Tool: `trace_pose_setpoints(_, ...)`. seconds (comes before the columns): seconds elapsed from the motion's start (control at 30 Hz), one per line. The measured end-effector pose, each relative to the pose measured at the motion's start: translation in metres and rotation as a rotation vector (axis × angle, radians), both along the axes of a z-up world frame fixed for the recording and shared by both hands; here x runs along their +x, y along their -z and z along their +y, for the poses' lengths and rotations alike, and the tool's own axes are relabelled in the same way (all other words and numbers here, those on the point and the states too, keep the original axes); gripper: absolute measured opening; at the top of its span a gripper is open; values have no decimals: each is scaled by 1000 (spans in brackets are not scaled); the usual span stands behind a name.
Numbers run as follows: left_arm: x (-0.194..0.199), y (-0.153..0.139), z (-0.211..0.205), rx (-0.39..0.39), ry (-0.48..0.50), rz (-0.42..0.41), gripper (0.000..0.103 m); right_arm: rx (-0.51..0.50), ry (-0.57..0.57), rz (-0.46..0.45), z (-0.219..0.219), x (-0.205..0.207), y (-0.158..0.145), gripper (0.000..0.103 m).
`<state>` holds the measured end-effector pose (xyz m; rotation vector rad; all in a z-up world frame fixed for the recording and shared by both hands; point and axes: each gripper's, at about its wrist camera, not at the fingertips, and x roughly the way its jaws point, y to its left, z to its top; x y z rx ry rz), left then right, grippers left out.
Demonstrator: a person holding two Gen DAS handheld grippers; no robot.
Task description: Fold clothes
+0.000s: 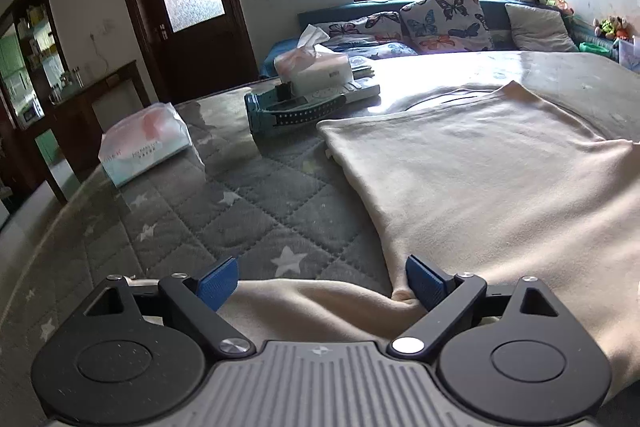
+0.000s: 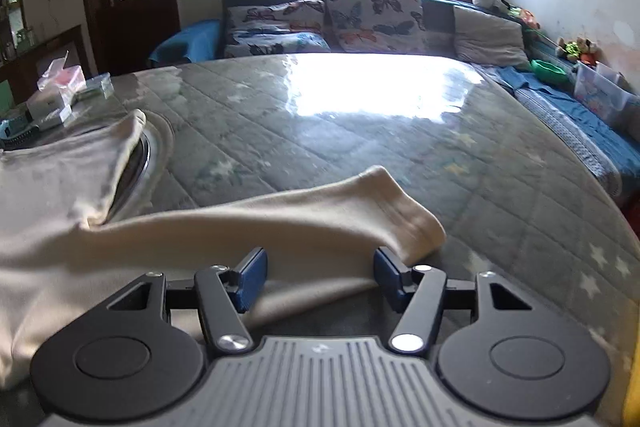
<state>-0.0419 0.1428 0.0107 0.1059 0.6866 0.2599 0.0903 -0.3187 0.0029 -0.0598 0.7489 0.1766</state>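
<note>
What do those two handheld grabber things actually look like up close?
Both look alike. The left gripper and right gripper each have two blue ribbed finger pads on black angled link arms with silver pivot bolts. Behind sit two round black housings and a grey ridged centre plate. No cables, hands or sleeves show.

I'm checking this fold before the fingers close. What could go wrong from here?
The right gripper straddles only the sleeve near its cuff, so the sleeve may slide out. The left gripper sits over bunched fabric of the cream top, so it could pinch extra layers and fold crooked.
</note>
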Motion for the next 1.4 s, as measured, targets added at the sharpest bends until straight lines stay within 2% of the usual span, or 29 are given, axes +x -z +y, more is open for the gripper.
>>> trace_pose_setpoints(0.13, -3, -7, -2, 15, 31, -6, 95, -4, 31, 16, -10, -21, 0, 61)
trace_pose_setpoints(0.27, -5, -14, -4, 31, 62, -11, 93, -47, -17, -19, -7, -39, -5, 60)
trace_pose_setpoints(0.4, -8, -37, -21, 39, 122, -68, 93, -35, -2, -63, -9, -20, -18, 59)
trace_pose_setpoints(0.5, -6, -56, -51, 22, 215, -107, 93, -34, 31, -71, -14, 6, -22, 59)
trace_pose_setpoints(0.6, -1, -64, -91, -29, 367, -113, 89, -17, 70, -28, -20, 32, -13, 49)
trace_pose_setpoints(0.73, 10, -53, -154, -80, 575, -59, 83, 5, 87, -11, -22, 41, -3, 33)
trace_pose_setpoints(0.77, 11, -49, -168, -72, 622, -49, 82, 13, 89, -9, -22, 42, -1, 21)
trace_pose_setpoints(0.8, 11, -45, -183, -62, 669, -40, 81, 31, 89, -7, -23, 40, -1, 15)
trace_pose_setpoints(0.9, 15, -31, -212, -13, 739, -12, 77, 39, 96, -15, -25, 35, -2, 10)
trace_pose_setpoints(1.03, 24, -8, -233, 34, 778, 52, 50, 15, 120, -38, -29, 23, -10, 9)
trace_pose_setpoints(1.1, 25, -2, -234, 40, 787, 65, 44, 4, 140, -52, -34, 17, -15, 9)
trace_pose_setpoints(1.17, 24, 0, -234, 30, 800, 55, 26, -24, 154, -62, -36, 9, -19, 9)
trace_pose_setpoints(1.27, 22, 3, -234, 27, 816, 51, 13, -77, 173, -74, -37, -4, -22, 9)
trace_pose_setpoints(1.4, 8, -1, -233, -7, 883, 47, 11, -142, 208, -77, -41, -24, -21, 9)
